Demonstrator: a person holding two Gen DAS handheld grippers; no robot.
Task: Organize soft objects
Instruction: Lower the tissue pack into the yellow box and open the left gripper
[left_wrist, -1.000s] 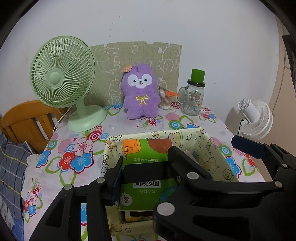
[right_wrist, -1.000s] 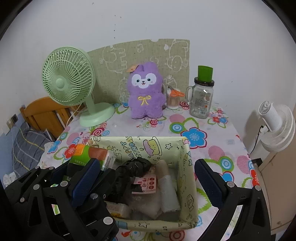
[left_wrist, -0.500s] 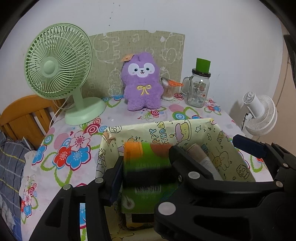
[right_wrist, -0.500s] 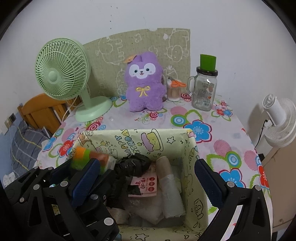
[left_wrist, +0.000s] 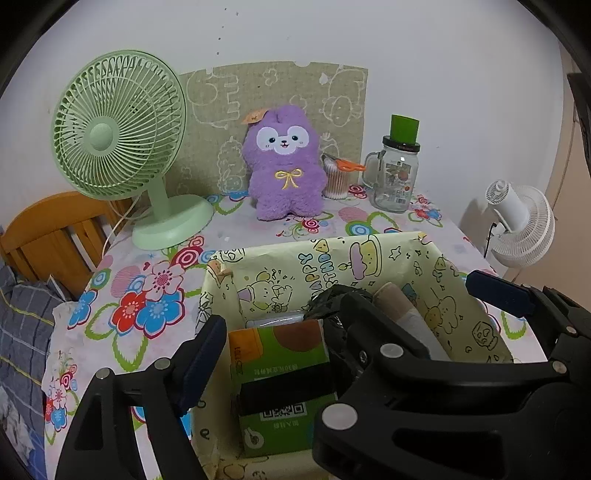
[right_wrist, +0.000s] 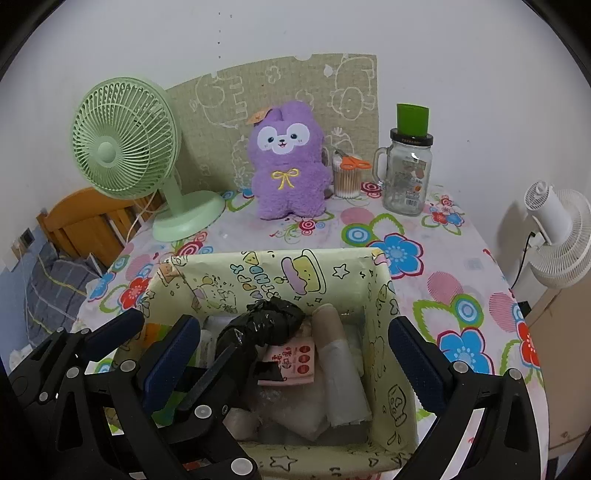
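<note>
A green and orange tissue pack (left_wrist: 284, 384) stands inside the yellow cartoon-print box (left_wrist: 295, 258) at its left side. My left gripper (left_wrist: 280, 336) is open around the pack, its fingers apart from it. The box (right_wrist: 384, 295) also holds a black plastic bundle (right_wrist: 266, 325), a pink packet (right_wrist: 295, 362) and a beige roll (right_wrist: 336, 350). My right gripper (right_wrist: 291, 347) is open and empty, spread over the box. The left gripper's fingers (right_wrist: 173, 350) show in the right wrist view.
A green desk fan (right_wrist: 125, 147) stands at the back left. A purple plush (right_wrist: 288, 162), a cotton swab cup (right_wrist: 347, 177) and a glass jar with a green lid (right_wrist: 406, 173) line the back. A white fan (right_wrist: 557, 236) is beyond the right table edge.
The left gripper lowered the tissue pack into the box and opened, letting it go. The right gripper moved closer over the box and stayed open.
</note>
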